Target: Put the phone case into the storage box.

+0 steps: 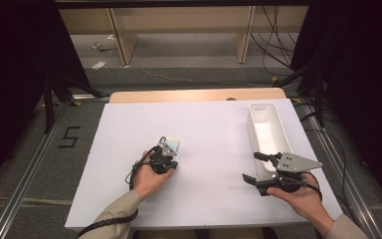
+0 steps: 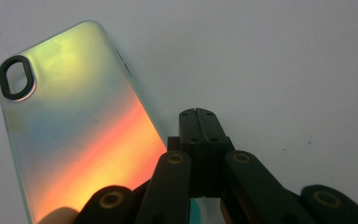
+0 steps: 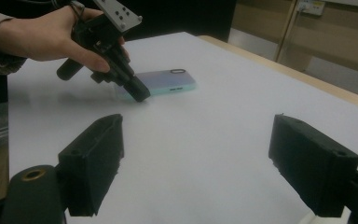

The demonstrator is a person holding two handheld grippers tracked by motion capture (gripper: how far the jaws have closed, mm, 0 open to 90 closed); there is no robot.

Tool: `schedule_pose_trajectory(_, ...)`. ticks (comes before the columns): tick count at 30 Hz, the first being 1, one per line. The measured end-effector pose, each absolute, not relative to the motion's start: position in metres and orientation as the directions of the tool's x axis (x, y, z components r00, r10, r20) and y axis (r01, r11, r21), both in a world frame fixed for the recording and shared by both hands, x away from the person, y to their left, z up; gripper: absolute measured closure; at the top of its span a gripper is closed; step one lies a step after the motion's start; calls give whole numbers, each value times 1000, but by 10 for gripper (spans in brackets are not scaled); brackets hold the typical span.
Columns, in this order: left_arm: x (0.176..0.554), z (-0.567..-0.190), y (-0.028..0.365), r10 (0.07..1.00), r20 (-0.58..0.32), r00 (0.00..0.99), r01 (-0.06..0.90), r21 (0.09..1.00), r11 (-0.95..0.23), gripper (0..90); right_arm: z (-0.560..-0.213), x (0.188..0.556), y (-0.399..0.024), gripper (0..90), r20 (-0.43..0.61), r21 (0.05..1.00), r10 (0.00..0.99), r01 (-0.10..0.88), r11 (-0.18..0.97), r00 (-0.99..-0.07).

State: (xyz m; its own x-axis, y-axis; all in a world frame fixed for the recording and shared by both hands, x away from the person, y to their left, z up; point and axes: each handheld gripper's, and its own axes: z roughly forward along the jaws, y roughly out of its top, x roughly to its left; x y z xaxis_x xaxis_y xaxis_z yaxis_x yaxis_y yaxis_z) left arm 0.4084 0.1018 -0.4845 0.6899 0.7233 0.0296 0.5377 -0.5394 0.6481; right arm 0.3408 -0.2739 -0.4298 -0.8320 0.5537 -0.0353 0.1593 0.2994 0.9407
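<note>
An iridescent phone case (image 1: 174, 144) with a dark camera cutout lies flat on the white sheet (image 1: 209, 149) left of centre; in the left gripper view the case (image 2: 74, 126) glows green to orange. My left gripper (image 1: 175, 157) is shut and empty, its tips (image 2: 196, 114) resting down on the sheet just beside the case's right edge. My right gripper (image 1: 254, 167) is held open at the front right, nothing between its jaws. The right gripper view looks past that gripper (image 3: 200, 158) at the case (image 3: 168, 83) and the left gripper (image 3: 137, 93).
A long white tray (image 1: 266, 137) stands along the table's right side, just behind the right gripper, with nothing seen inside. The wooden table edge (image 1: 194, 94) runs along the back. Dark stands and cables lie on the floor beyond.
</note>
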Motion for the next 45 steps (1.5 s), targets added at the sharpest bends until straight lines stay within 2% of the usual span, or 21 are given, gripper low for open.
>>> schedule_pose_trajectory(14,408,-482,126,764,38,644,584,621,-523,900,-430,341,-275,188,-27,942,556,165,293,-831)
schedule_pose_trajectory(35,411,-480,134,782,46,621,610,599,-520,892,-430,341,-274,188,-27,940,551,167,299,-834)
schedule_pose_trajectory(41,408,-469,134,790,12,613,620,612,-490,786,-430,341,-274,188,-24,939,551,170,298,-834)
schedule_pose_trajectory(45,416,-459,135,790,28,613,610,619,-495,600,-430,341,-274,188,-21,941,550,170,294,-835)
